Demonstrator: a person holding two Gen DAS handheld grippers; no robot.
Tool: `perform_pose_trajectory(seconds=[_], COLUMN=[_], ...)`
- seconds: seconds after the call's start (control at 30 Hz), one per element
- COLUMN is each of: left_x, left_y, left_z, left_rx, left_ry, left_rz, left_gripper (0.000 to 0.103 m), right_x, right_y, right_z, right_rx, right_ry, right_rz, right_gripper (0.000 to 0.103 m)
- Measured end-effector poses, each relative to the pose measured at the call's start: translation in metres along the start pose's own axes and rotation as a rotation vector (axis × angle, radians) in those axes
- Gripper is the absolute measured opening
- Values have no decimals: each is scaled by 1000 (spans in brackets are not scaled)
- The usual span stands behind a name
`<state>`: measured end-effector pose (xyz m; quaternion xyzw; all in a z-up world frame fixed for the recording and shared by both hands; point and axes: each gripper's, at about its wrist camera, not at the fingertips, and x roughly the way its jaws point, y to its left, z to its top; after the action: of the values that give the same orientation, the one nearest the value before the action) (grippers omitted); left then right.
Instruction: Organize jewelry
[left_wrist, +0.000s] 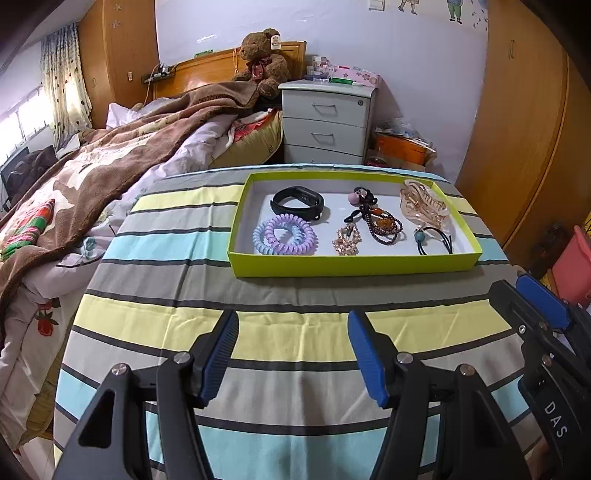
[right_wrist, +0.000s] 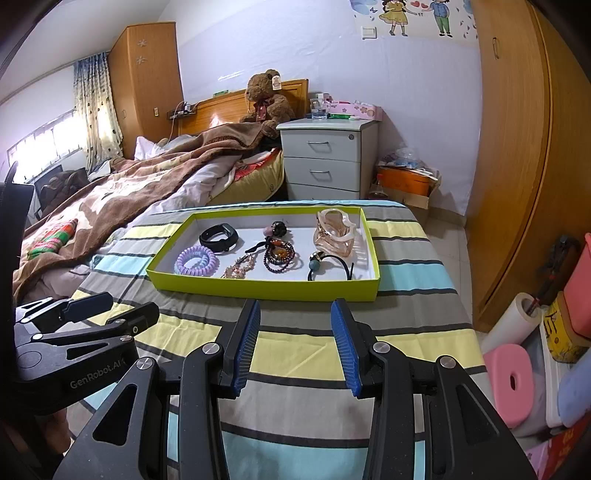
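A lime-green tray (left_wrist: 351, 266) (right_wrist: 258, 286) sits at the far side of the striped table. In it lie a black wristband (left_wrist: 297, 202) (right_wrist: 219, 235), purple and blue coil hair ties (left_wrist: 285, 239) (right_wrist: 195, 260), a rhinestone clip (left_wrist: 346, 240) (right_wrist: 238, 268), a dark bead bracelet (left_wrist: 386, 225) (right_wrist: 279, 255), a clear pink claw clip (left_wrist: 424, 205) (right_wrist: 334, 230) and a black hair tie with a teal bead (left_wrist: 434, 240) (right_wrist: 328, 266). My left gripper (left_wrist: 293, 321) is open and empty, short of the tray. My right gripper (right_wrist: 295, 308) is open and empty, just before the tray's near wall.
The striped cloth (left_wrist: 295, 332) covers the table. A bed with a brown blanket (left_wrist: 110, 155) lies to the left, a white nightstand (left_wrist: 327, 122) behind the table, and a wooden wardrobe (right_wrist: 517, 166) to the right. A pink stool (right_wrist: 513, 384) and boxes stand on the floor at right.
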<state>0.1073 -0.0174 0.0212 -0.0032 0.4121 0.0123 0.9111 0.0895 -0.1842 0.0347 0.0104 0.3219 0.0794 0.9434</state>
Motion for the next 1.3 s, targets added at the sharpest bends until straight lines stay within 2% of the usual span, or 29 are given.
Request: perform_pose_trajectory(seconds=[1.3], left_x=[-7], left_y=[2], left_z=[1], left_rx=[-7], left_ry=[-7], left_rz=[0], left_gripper=[64], right_x=[-1], right_y=[0], right_z=[1], right_rx=[5], right_ry=[-1], right_rz=[-3], right_gripper=[41])
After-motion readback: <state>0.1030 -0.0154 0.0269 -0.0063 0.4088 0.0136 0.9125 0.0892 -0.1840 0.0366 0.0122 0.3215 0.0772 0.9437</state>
